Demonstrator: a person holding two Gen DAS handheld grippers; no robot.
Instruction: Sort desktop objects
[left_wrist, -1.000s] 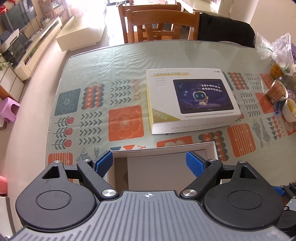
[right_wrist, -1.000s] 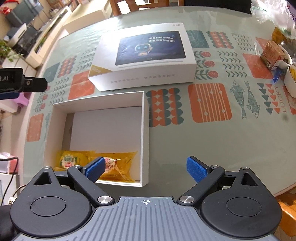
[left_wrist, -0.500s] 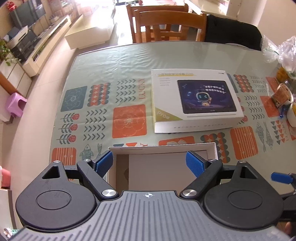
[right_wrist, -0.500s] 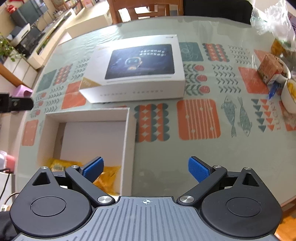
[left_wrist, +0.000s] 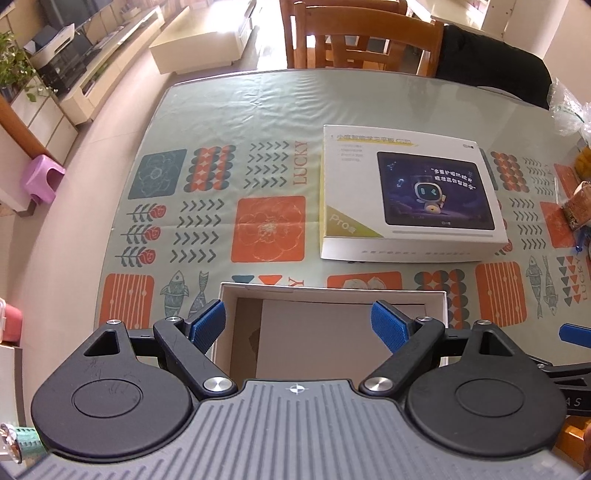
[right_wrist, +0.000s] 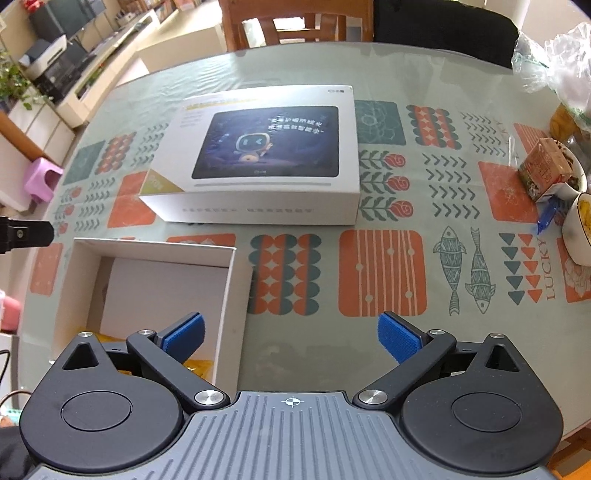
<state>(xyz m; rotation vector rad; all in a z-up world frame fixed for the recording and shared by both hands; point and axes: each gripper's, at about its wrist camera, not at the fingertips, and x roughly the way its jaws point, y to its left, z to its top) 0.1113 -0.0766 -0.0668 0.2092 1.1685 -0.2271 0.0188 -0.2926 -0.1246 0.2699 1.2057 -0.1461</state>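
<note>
From my left gripper (left_wrist: 297, 323) I look straight down into the open white tray box (left_wrist: 332, 293), but the gripper body covers its near half, so I see only the pale insert inside. My right gripper (right_wrist: 291, 338) sits off to the box's right side, and from there I can see what the left view hides: a yellow snack packet (right_wrist: 201, 365) lying in the near end of the open white tray box (right_wrist: 236, 280), partly behind my left-hand blue finger pad. Both pairs of fingers are spread wide and hold nothing; the right pair hangs over bare patterned surface (right_wrist: 380, 273) just beside the box's right wall.

Beyond the open box, apart from it, lies the closed tablet carton (left_wrist: 410, 195) with a robot picture on its lid, flat on the surface (left_wrist: 221, 110); the right view shows it too (right_wrist: 258, 155). Only the right view gives me the far right clutter clearly: a small brown drink carton (right_wrist: 545, 168) resting in a bowl (right_wrist: 576, 181), a second bowl (right_wrist: 578, 232) cut off by the frame edge, and crumpled clear plastic bags (right_wrist: 554, 62) behind. In the left view these are squeezed at the edge and hard to read. Wooden chairs (left_wrist: 365, 40) stand at the far side, and a purple stool (left_wrist: 42, 179) is on the floor to the left. The packet's printing is hidden from me.
</note>
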